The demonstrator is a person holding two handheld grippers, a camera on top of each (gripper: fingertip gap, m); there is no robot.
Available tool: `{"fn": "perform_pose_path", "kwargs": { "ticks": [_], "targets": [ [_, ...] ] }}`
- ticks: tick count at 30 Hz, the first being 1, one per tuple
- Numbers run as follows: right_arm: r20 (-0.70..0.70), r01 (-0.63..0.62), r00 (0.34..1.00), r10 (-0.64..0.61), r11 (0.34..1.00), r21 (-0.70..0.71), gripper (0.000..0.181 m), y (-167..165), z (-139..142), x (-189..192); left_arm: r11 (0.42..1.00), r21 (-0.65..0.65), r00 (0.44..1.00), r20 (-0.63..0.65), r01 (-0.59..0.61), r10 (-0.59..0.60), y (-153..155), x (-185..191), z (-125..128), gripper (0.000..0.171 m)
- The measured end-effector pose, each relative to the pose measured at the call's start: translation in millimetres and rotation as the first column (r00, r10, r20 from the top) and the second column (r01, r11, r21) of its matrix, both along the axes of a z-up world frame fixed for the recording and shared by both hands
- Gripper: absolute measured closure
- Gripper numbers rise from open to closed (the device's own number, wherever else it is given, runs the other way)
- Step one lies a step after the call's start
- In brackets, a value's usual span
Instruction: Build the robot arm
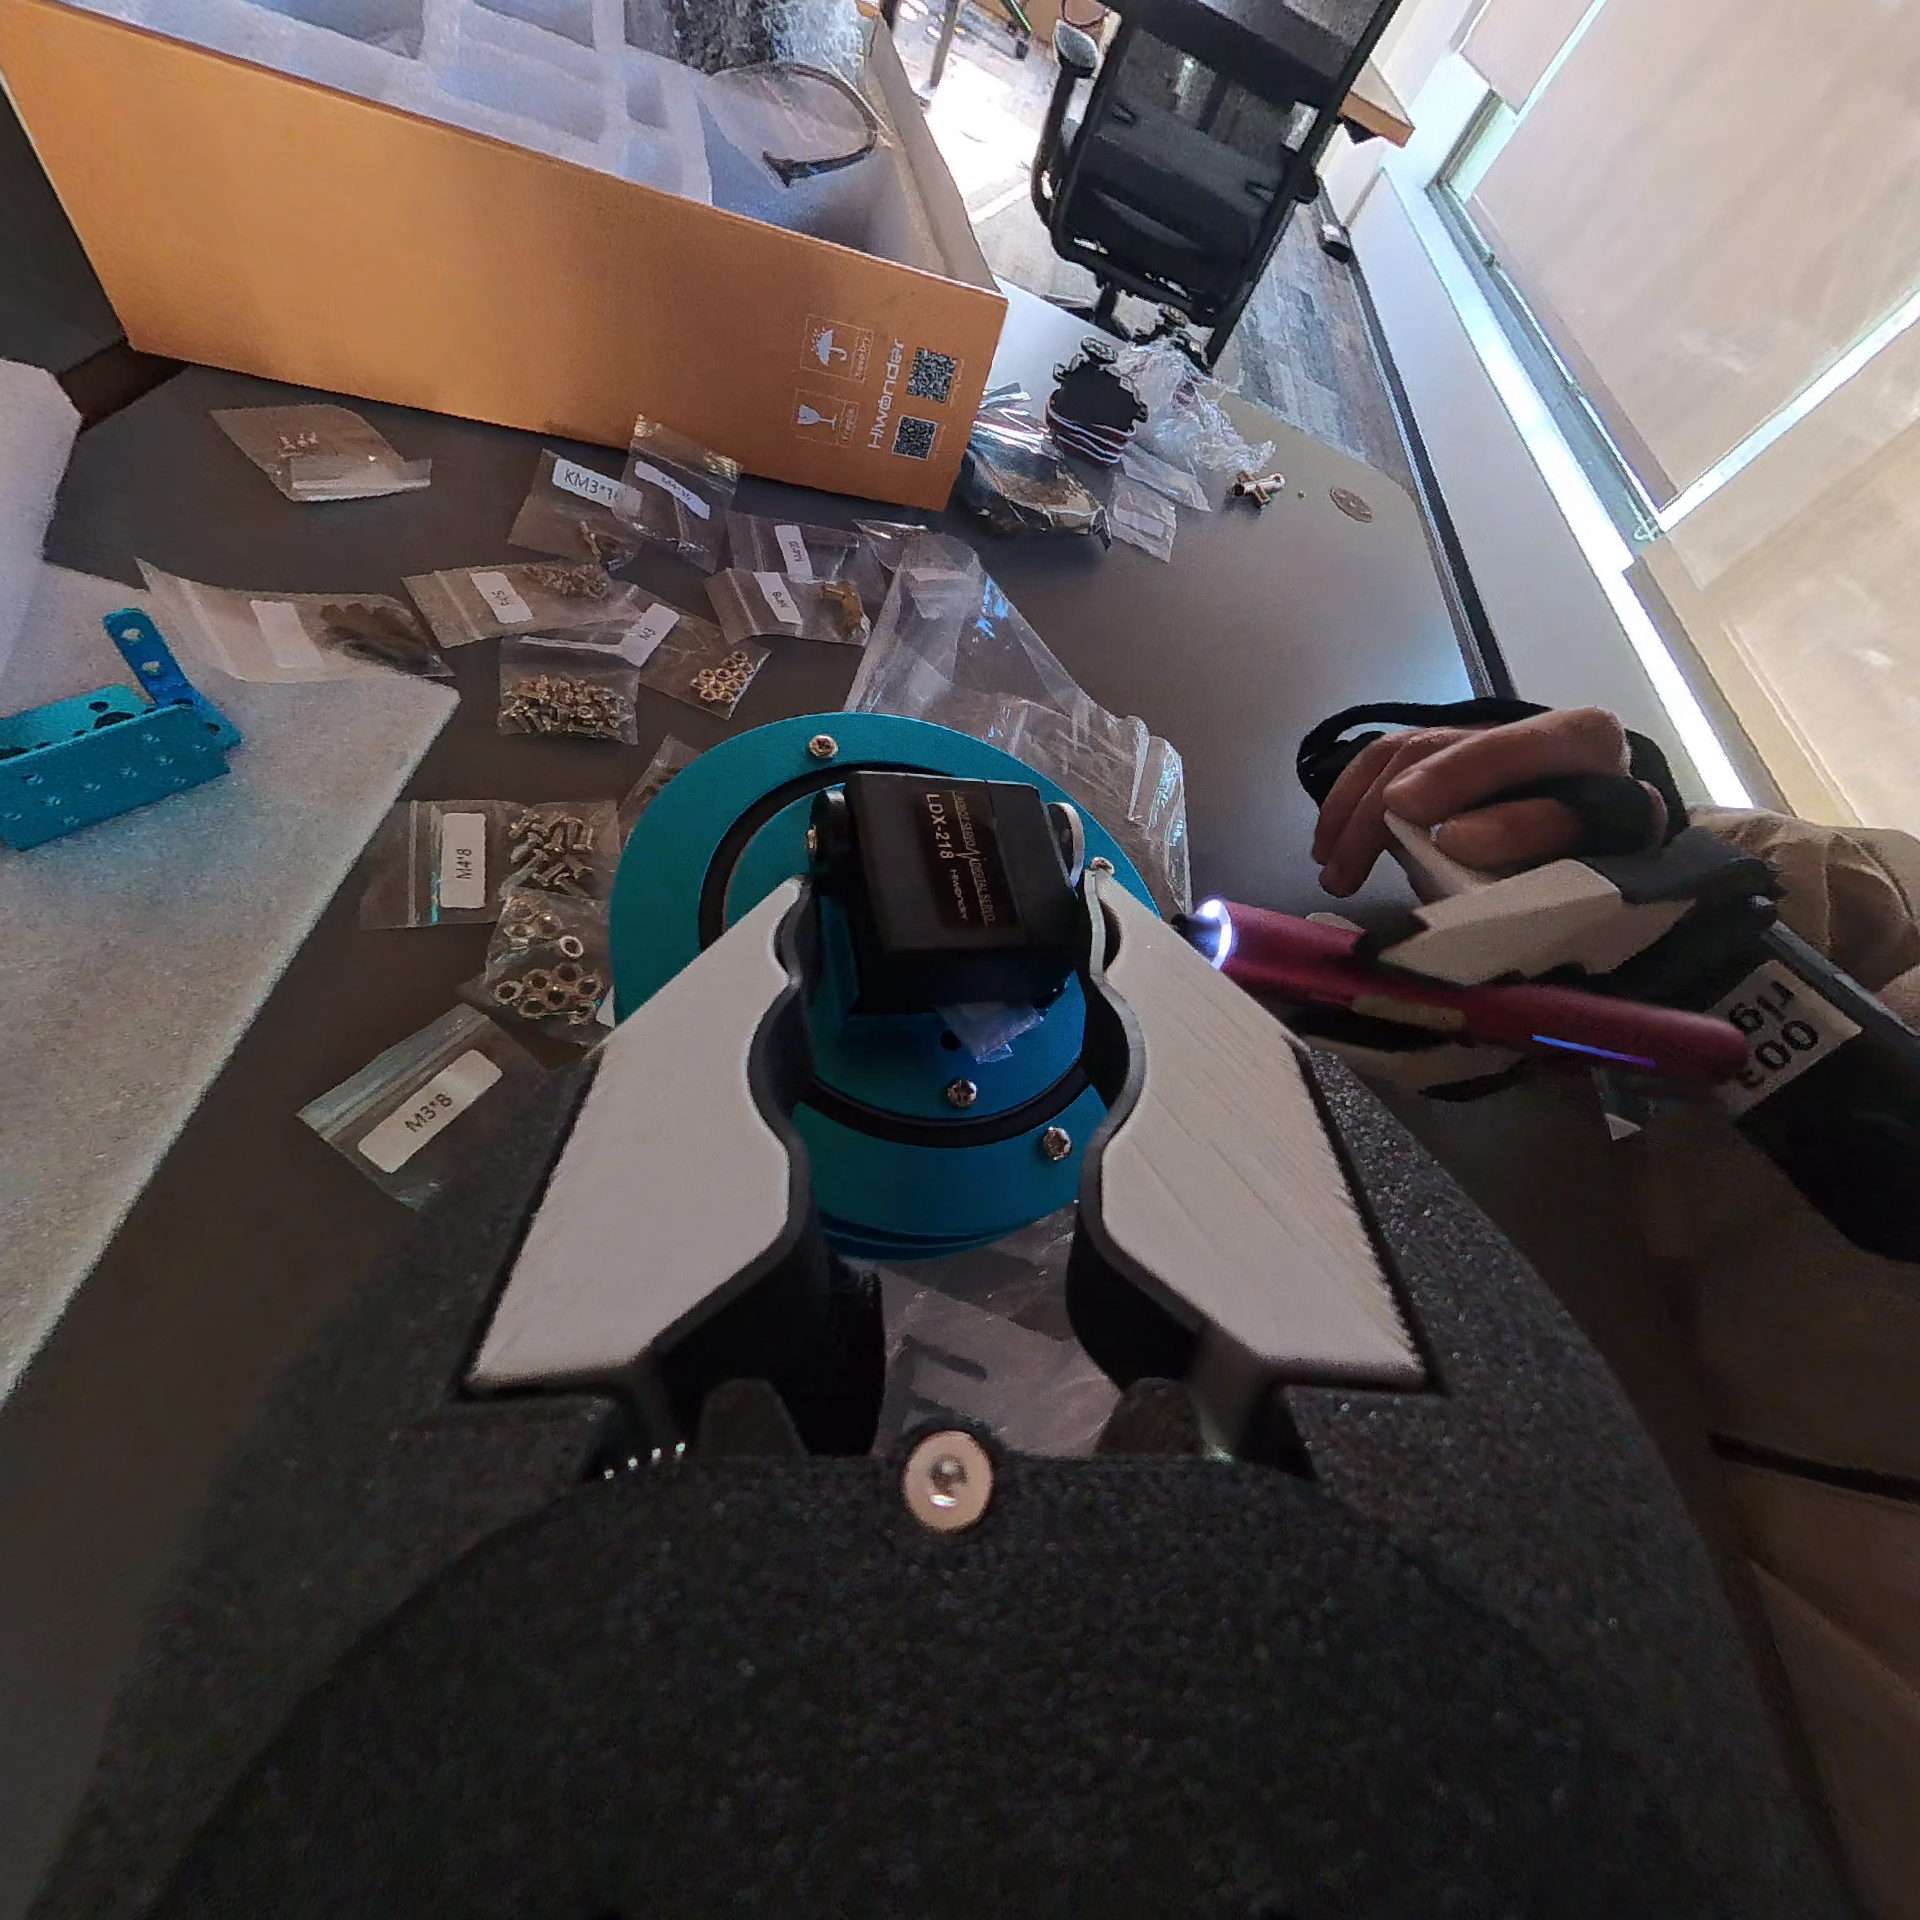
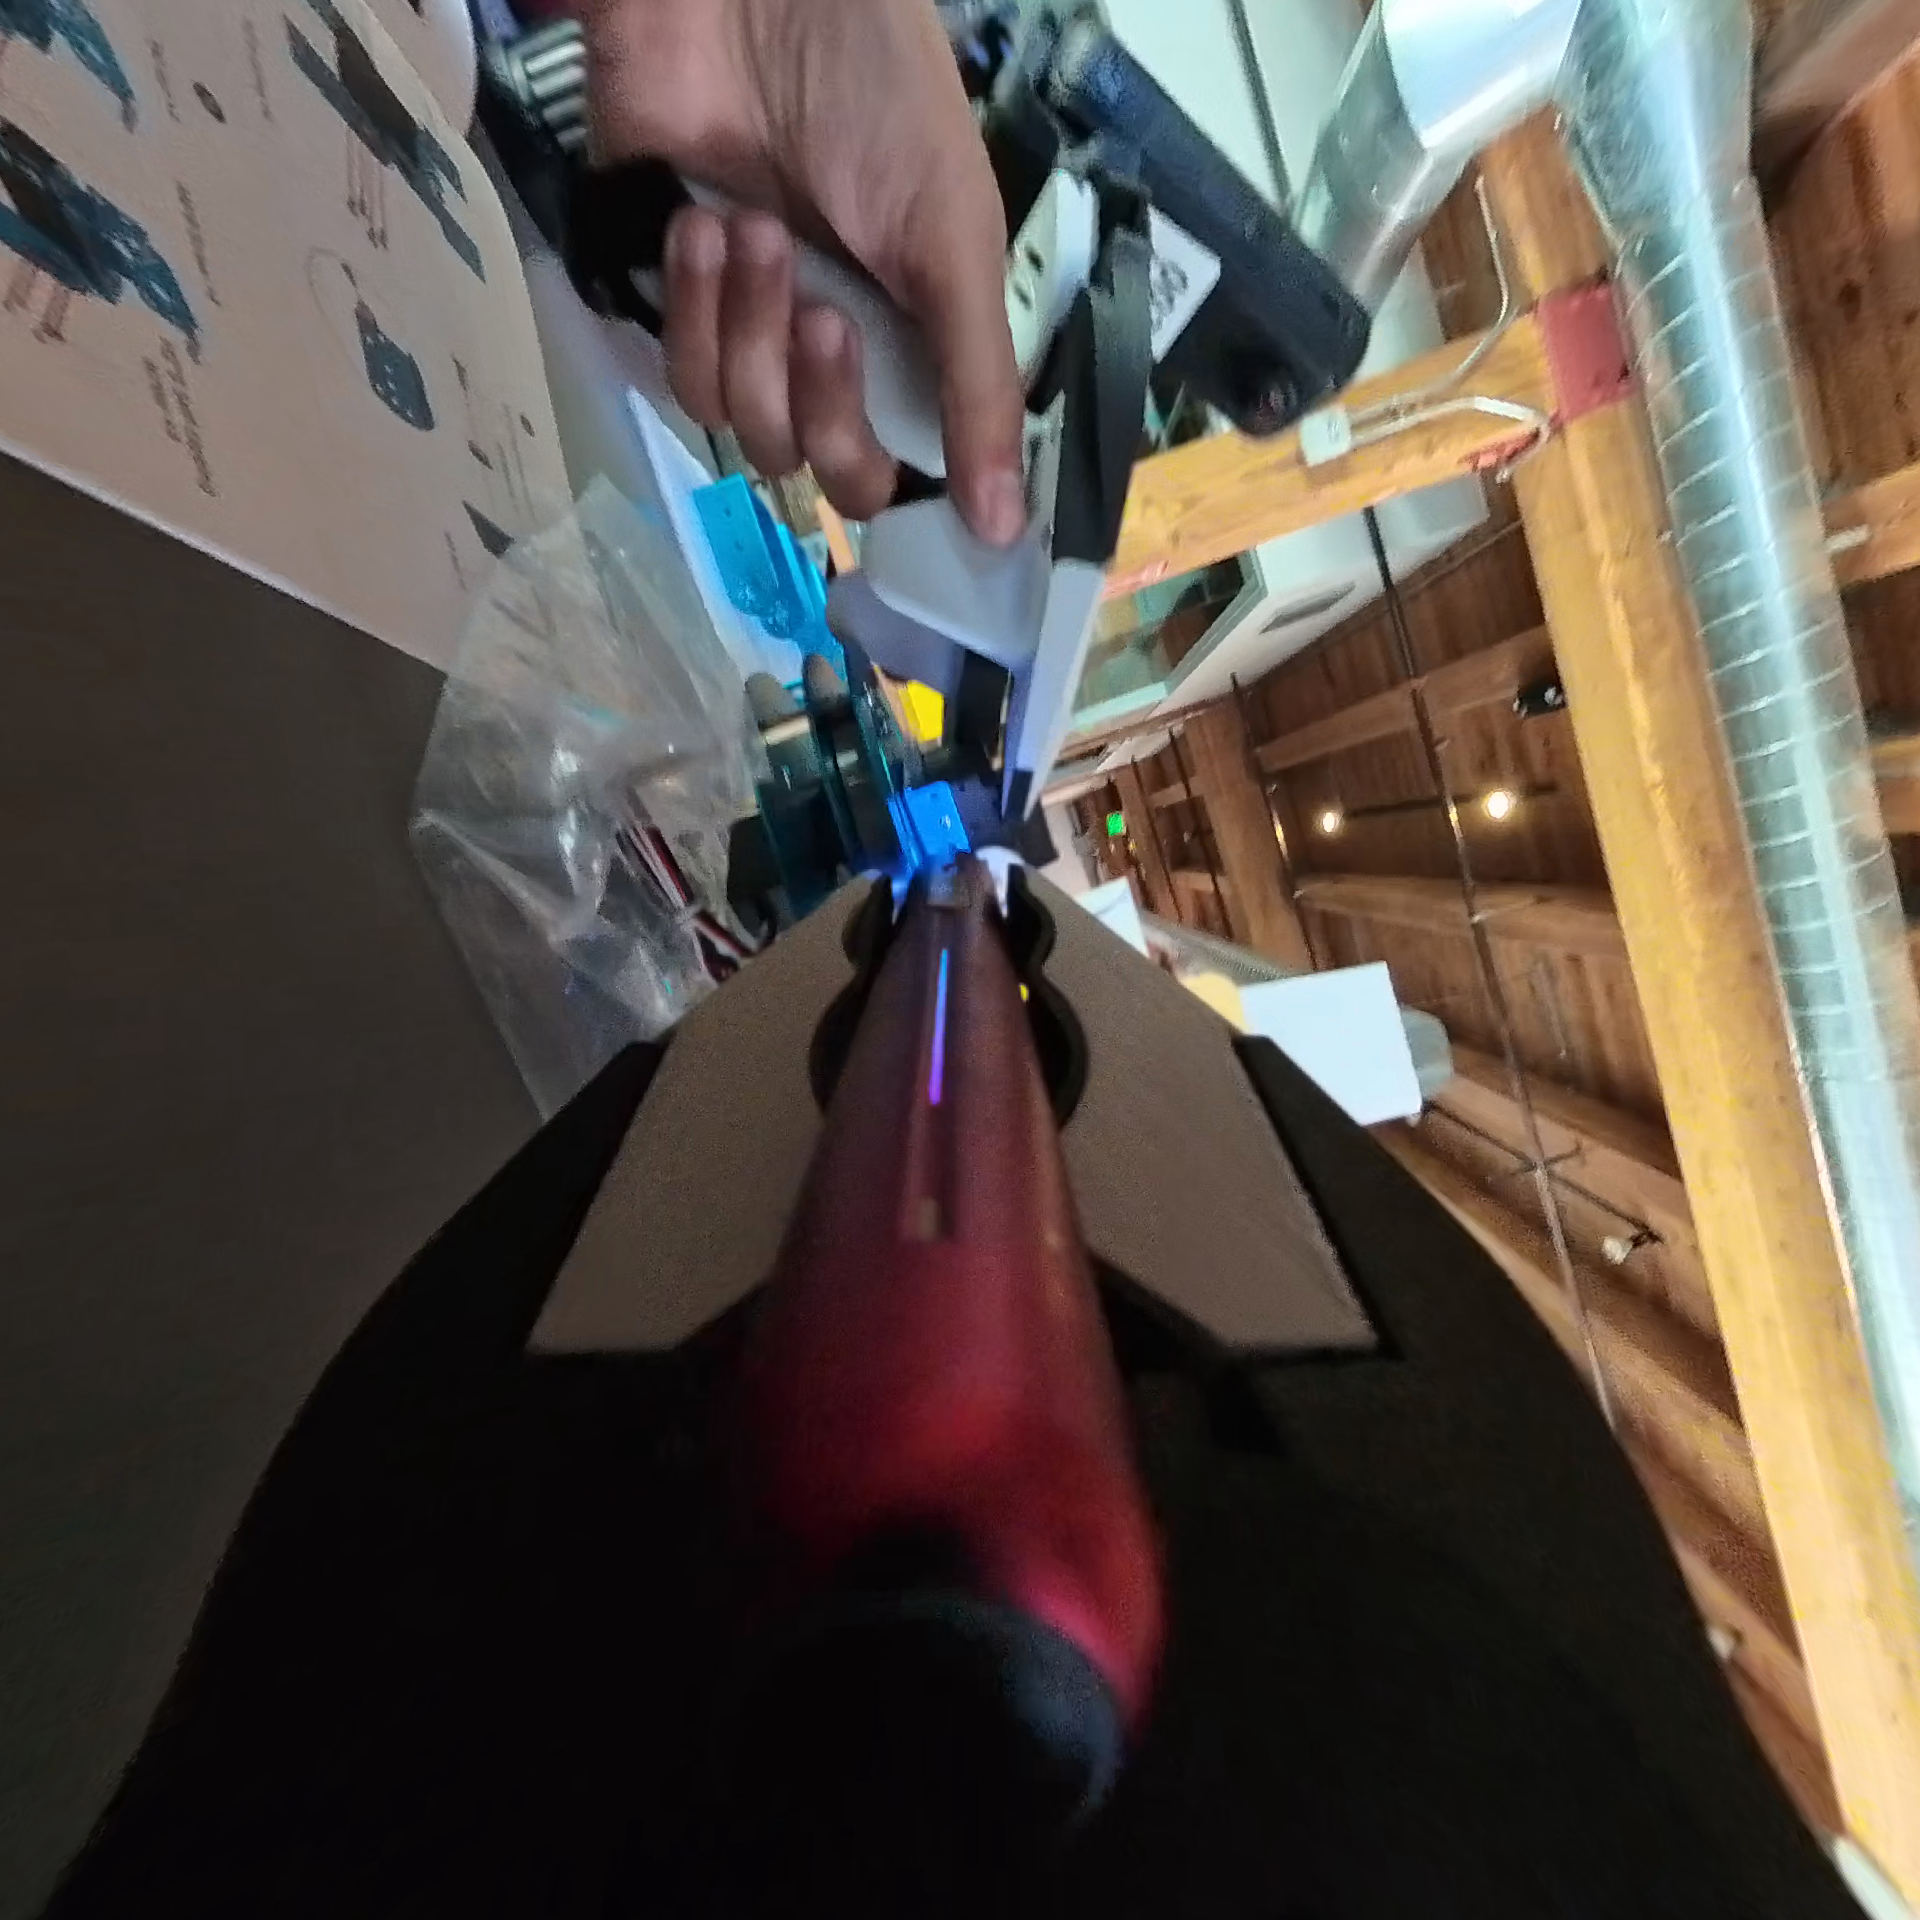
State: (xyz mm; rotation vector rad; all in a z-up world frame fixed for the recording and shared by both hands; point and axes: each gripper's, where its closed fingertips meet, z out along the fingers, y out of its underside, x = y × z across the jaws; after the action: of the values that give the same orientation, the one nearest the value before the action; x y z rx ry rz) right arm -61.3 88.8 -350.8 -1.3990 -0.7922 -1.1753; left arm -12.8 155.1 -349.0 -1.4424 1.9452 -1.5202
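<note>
While the left tongs [image 1: 940, 914] stand spread part-way, their white fingers [image 1: 665, 1122] press either side of a teal round assembly [image 1: 914, 1143], clasping it just above the dark bench [image 1: 1299, 644]. A black servo block [image 1: 956, 904] sits tilted in the assembly's middle, ringed by a teal flange [image 1: 665, 831] with small screws along its edge. Clear plastic wrap [image 1: 997, 665] lies under and behind it.

Narrowed down tight, the right tongs [image 2: 951, 873] clench a dark red powered screwdriver [image 2: 935, 1299] that runs lengthwise between the fingers, a thin lit strip along its barrel. Its glowing tip [image 1: 1210, 925] is just beside the right finger of the left tongs, near the assembly's rim; whether it touches cannot be told.

Small bags of screws and nuts [image 1: 566, 707] lie scattered to the left, an orange box [image 1: 520, 260] stands behind them, and a teal bracket [image 1: 114, 748] rests on white foam [image 1: 208, 935].
</note>
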Motion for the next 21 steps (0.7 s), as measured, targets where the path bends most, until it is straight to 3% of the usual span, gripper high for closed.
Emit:
{"fn": "perform_pose_path", "kwargs": {
  "ticks": [9,14,18,19,21],
  "targets": [
    [-0.266,0.054,0.963,-0.039,0.997,0.047,0.161,-16.4,5.6,-9.6,0.986,-0.017,0.986,0.012,-0.165,0.165,-15.8,-13.1,0.8,0.124],
    [-0.216,-0.015,0.976,0.024,0.999,0.041,0.161,-24.0,4.3,-11.3,0.988,0.014,0.987,-0.014,-0.157,0.157,-20.9,-24.9,-1.0,0.125],
    [-0.131,-0.065,0.989,0.068,0.997,0.032,0.162,-24.9,1.8,-8.1,0.968,0.128,0.975,-0.023,-0.216,0.22,15.9,-77.6,4.3,0.118],
    [-0.135,-0.072,0.988,0.076,0.997,0.036,0.162,-24.9,1.8,-7.4,0.947,0.196,0.962,-0.046,-0.256,0.27,33.5,-101.3,-3.8,0.118],
    [-0.141,-0.076,0.987,0.08,0.996,0.038,0.161,-24.5,2.2,-6.6,0.838,0.402,0.9,-0.069,-0.369,0.43,79.7,-155.8,-29.0,0.109]
  ]
}}
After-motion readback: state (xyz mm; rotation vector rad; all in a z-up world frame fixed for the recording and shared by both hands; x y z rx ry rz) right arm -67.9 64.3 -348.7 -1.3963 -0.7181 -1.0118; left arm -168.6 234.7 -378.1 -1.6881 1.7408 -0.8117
